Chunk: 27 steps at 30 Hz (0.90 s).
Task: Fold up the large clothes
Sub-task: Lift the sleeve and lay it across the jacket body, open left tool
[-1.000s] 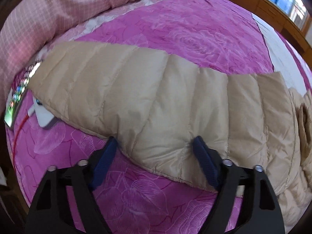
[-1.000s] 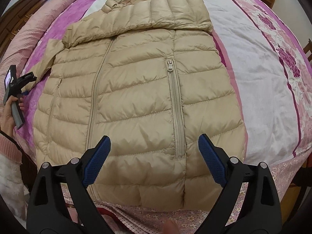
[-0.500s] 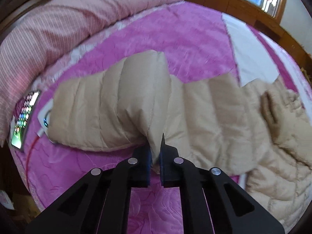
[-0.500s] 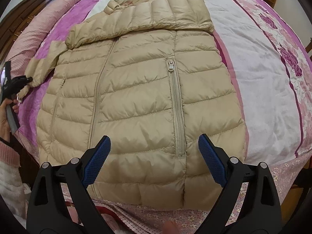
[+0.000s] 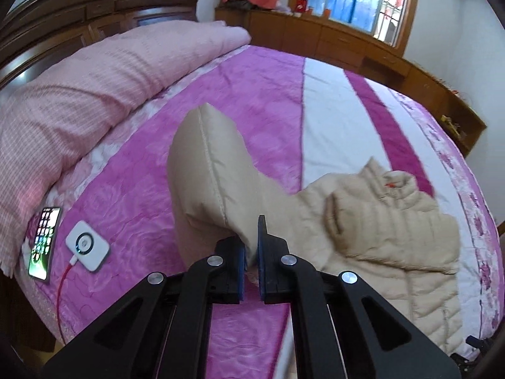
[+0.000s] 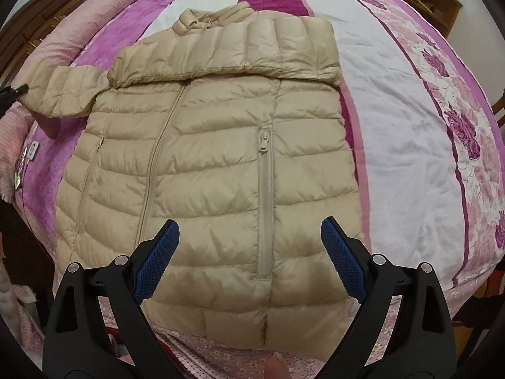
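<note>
We have the beige down jacket [image 6: 208, 164] spread front-up on the bed [image 6: 404, 120], zipped, hem toward us and collar away, so the body stays flat while the sleeves get folded in. One sleeve already lies across the chest just below the collar. The other sleeve [image 5: 211, 170] is pinched in our left gripper [image 5: 251, 259], whose jaws are pressed together on the fabric near its seam. We hold it raised off the bedspread so it can swing over the jacket body instead of dragging; the sleeve arcs up from the grip and back toward the shoulder, where the collar shows to the right in the left wrist view.

Our right gripper [image 6: 249, 259] hovers with its jaws spread wide and nothing between them, above the lower front of the jacket near the hem, with the pocket zipper running between the two pads. We judge it waits there to steady or take the hem.

A phone [image 5: 44, 243] and a white charger [image 5: 87, 246] lie on the bedspread just left of the lifted sleeve, near a folded pink quilt [image 5: 104, 72].
</note>
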### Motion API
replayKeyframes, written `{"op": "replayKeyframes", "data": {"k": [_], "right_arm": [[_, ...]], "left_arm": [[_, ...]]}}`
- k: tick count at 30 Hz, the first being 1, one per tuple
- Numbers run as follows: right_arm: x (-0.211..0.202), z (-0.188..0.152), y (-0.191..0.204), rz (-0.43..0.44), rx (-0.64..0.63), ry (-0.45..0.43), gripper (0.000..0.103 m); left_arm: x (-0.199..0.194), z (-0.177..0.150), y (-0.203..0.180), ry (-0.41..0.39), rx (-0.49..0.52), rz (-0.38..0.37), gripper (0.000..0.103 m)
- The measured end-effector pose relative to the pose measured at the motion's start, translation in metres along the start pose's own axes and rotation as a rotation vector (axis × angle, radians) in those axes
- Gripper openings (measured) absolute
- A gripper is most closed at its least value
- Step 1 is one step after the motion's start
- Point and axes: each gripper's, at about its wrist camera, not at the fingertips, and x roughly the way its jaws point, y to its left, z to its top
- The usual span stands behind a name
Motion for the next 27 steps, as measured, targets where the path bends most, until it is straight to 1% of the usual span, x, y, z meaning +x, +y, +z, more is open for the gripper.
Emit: {"op": "replayKeyframes", "data": {"k": [4,13,24,27], "right_arm": [[0.0,0.001,-0.007,0.011,0.008,0.005,0.091],[0.001,0.002,-0.027,0.023,0.058,-0.008,0.091],[-0.003,0.009,-0.046,0.005,0.071,-0.037,0.091],[-0.002,0.009,-0.048,0.008,0.078,-0.04,0.091]], "left_arm": [[-0.007,0.007,-0.027,-0.013,0.037,-0.045,0.006],[-0.015,0.012,-0.082,-0.025,0.087,-0.132,0.006],[-0.011,0.004,-0.151,0.007,0.136,-0.217,0.006],[-0.007,-0.001,-0.167,0.015,0.159,-0.229,0.006]]}}
